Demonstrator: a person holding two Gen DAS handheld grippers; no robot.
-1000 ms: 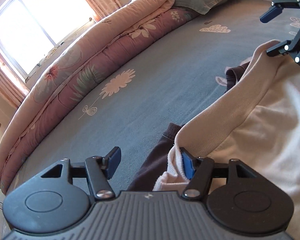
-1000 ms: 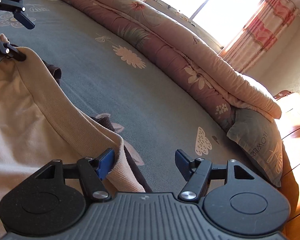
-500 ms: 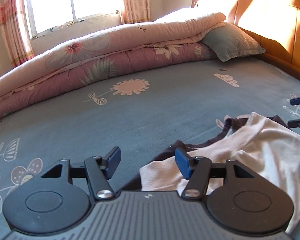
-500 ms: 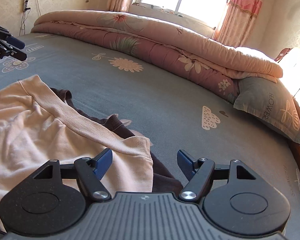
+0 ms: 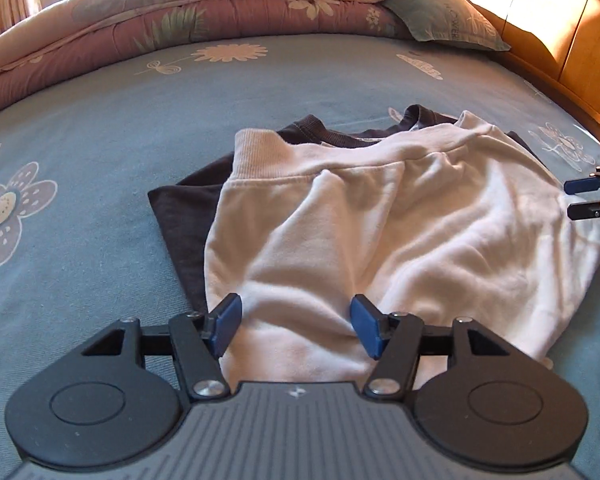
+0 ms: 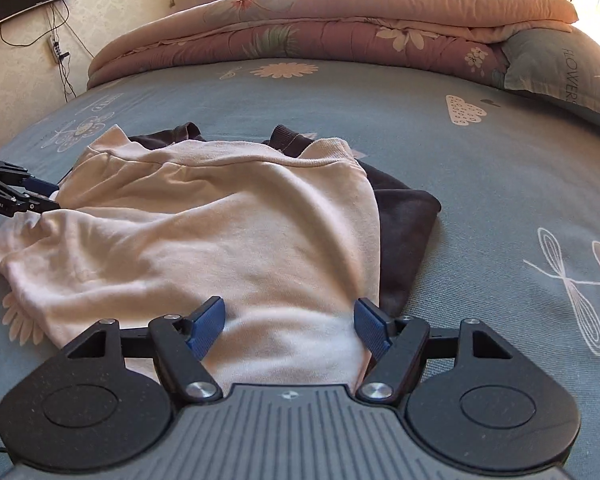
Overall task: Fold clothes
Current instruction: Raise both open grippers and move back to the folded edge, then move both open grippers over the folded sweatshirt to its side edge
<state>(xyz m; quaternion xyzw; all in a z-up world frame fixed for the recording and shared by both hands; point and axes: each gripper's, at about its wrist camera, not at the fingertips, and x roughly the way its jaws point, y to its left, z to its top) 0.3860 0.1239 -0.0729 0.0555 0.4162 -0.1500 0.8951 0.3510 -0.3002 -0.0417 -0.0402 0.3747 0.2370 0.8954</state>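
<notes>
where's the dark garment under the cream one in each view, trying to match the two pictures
Left wrist view: the dark garment shows left of centre, sticking out from under the cream garment along its left side and far edge.
Right wrist view: the dark garment shows right of centre, sticking out along the cream garment's right side and far edge.
Shared landmark: the grey-green pillow, upper right in both.

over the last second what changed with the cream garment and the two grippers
The cream sweatshirt, a second ago stretched between both grippers by its ribbed hem, now lies slack on the dark garment. The left gripper and right gripper let go and drew back; cloth sits between their open jaws, unpinched, the left's narrowing lately. The blue bedsheet, quilt and pillow stayed put.
</notes>
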